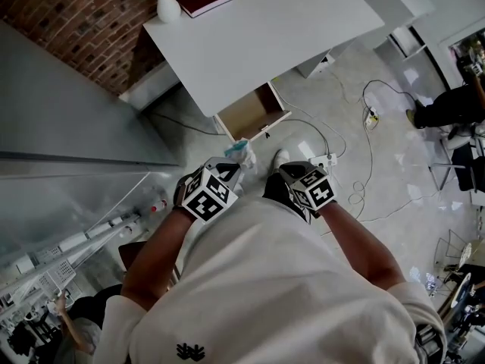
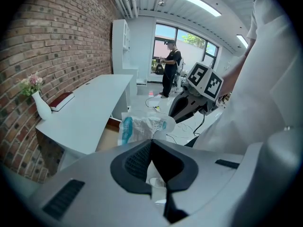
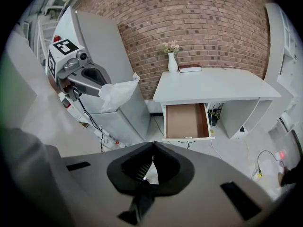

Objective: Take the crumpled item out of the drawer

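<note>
Jaws of L gripper (image 2: 151, 141) pinched shut on crumpled item (image 2: 142, 129). The item sticks out past the tips, outside the open drawer (image 3: 187, 121) and just in front of it. R gripper (image 3: 152, 145) jaws together w/ nothing btwn, facing drawer from further back.

The head view is dim, grey and underexposed, with pale glare patches on the glossy floor (image 1: 394, 165) beyond the right tongs (image 1: 279, 165). Ahead of the left tongs (image 2: 151, 143), ceiling strip lights (image 2: 196, 2) and a blown-out window (image 2: 182, 39) supply the light. The crumpled bag (image 2: 142, 128) pinched at their tips glows translucent. Both gripper views bend straight lines and blacken at the corners, and the tongs' own bodies, nearest the lens, look soft. Past the right tongs the desk (image 3: 213, 86) top is evenly lit, with shadow beneath.
</note>
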{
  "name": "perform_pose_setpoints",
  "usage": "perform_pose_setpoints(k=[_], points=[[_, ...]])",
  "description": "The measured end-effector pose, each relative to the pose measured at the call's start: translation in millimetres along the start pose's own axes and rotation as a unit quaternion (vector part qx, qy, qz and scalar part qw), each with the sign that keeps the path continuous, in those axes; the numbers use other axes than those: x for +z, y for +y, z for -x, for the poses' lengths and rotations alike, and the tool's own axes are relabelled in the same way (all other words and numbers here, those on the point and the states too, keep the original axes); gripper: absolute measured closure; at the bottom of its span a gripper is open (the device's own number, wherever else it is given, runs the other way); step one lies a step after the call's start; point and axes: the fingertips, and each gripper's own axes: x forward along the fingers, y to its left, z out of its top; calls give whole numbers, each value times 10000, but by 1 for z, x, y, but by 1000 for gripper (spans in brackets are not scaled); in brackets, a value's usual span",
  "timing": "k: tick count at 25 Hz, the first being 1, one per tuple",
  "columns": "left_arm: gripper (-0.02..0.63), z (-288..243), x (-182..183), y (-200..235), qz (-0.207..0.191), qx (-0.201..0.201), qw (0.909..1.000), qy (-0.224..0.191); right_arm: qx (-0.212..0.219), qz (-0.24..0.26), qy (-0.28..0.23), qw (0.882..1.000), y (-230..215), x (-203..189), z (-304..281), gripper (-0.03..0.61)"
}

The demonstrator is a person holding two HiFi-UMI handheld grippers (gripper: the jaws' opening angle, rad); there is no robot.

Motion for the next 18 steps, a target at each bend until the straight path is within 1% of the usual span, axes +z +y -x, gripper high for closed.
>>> perform_pose_setpoints(k=[6, 18], points=[[591, 3, 0, 0, -33, -12, 10000, 16, 12, 45, -58, 10000, 3, 6, -1, 549], [591, -2, -1, 1, -57, -2, 9999, 86, 64, 147, 37, 9999, 2, 5, -6, 549]])
